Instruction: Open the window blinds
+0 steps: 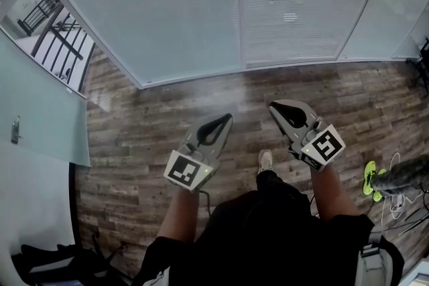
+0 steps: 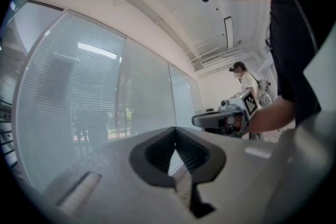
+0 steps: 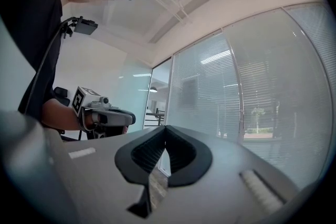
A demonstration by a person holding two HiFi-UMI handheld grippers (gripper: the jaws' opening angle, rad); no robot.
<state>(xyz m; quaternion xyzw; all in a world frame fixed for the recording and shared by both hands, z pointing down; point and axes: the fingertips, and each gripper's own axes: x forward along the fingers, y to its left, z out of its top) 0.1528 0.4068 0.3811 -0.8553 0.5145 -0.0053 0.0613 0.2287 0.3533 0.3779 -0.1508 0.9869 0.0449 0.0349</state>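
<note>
This looks like the approach stage. The left gripper [image 1: 226, 118] and right gripper [image 1: 273, 106] each have their fingers pressed together, holding nothing. The window blinds [image 1: 288, 23] hang closed ahead of the fingertips, not touched. The next move calls for finding a cord or wand, and none is visible.

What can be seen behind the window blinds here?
Little. The blinds are lowered with their slats nearly shut; only a faint tree and hazy daylight show through. Everything else beyond them is covered.
</note>
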